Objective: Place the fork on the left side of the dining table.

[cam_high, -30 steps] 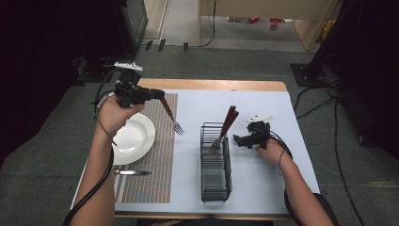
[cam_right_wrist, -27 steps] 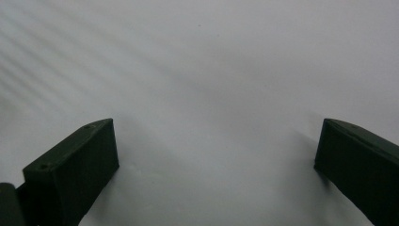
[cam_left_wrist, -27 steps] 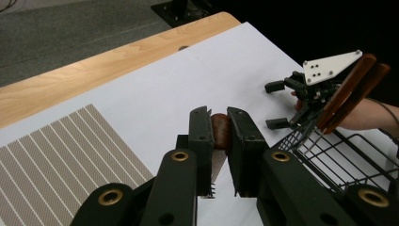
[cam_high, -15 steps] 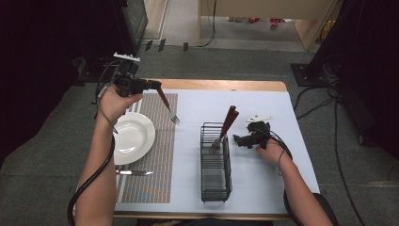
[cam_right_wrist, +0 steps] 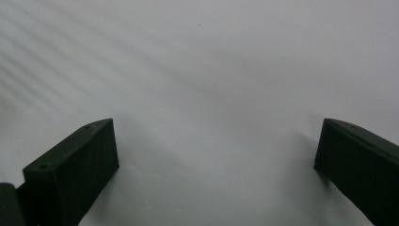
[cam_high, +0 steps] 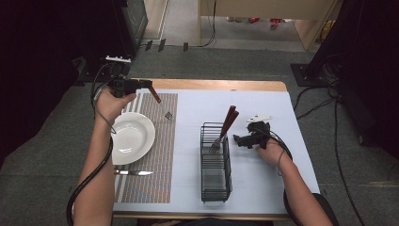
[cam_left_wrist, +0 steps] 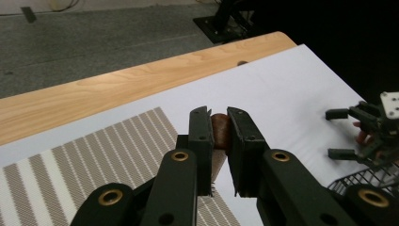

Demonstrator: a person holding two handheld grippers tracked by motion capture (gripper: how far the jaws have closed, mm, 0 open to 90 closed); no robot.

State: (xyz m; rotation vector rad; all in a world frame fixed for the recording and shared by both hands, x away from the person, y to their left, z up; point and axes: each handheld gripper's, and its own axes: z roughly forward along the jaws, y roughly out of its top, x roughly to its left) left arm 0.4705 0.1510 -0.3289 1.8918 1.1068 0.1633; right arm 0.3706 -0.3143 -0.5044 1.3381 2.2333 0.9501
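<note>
One knife point(cam_high: 133, 173) lies beside the plate point(cam_high: 132, 138).

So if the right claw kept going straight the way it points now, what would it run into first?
Most likely the wire basket. In the high view the right claw is open and points left at the basket's side, just short of it. Its own view shows the white table cover ahead, so height is uncertain.

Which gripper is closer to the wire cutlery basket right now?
Right. The right gripper sits open on the white mat just beside the wire cutlery basket, at its right. The left gripper holds a fork above the striped placemat's far edge, well left of it.
</note>
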